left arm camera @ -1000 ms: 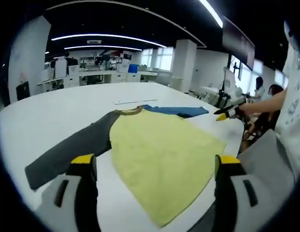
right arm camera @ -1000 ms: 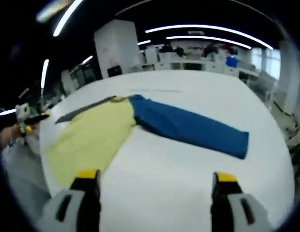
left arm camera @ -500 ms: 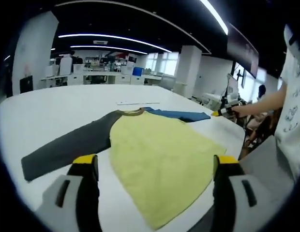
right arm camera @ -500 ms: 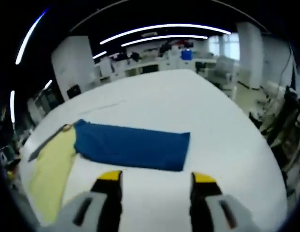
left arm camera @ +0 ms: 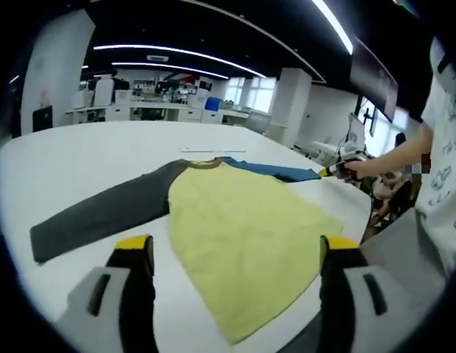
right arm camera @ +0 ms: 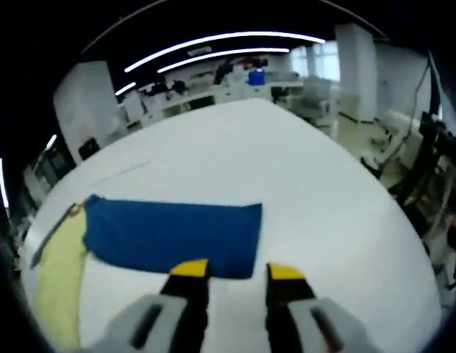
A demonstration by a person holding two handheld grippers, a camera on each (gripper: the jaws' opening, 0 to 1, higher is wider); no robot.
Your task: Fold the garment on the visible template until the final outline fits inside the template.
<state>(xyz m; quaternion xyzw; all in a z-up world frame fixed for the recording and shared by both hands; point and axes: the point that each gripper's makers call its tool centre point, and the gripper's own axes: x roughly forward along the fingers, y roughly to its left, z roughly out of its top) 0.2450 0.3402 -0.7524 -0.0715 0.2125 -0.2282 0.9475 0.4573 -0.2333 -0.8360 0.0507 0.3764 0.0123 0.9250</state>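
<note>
White table (left arm camera: 73,158) holds flat garment (left arm camera: 243,228), blue sleeve (right arm camera: 173,235) outstretched.

From the left gripper view I've got bare white worktop (left arm camera: 81,158) wide open on the far side and beside the dark sleeve (left arm camera: 103,217), nothing standing on it but a thin pale strip (left arm camera: 204,150) lying flat just past the collar. On the other side the person's arm (left arm camera: 393,158) and the right gripper (left arm camera: 337,170) reach in over the worktop edge near the blue sleeve (left arm camera: 276,171), so that way is crowded. In the right gripper view the worktop beyond the blue sleeve's cuff end (right arm camera: 250,239) is bare all the way out to the rounded edge (right arm camera: 390,213), and my fingers (right arm camera: 190,269) sit just short of that cuff with clear surface around them.
</note>
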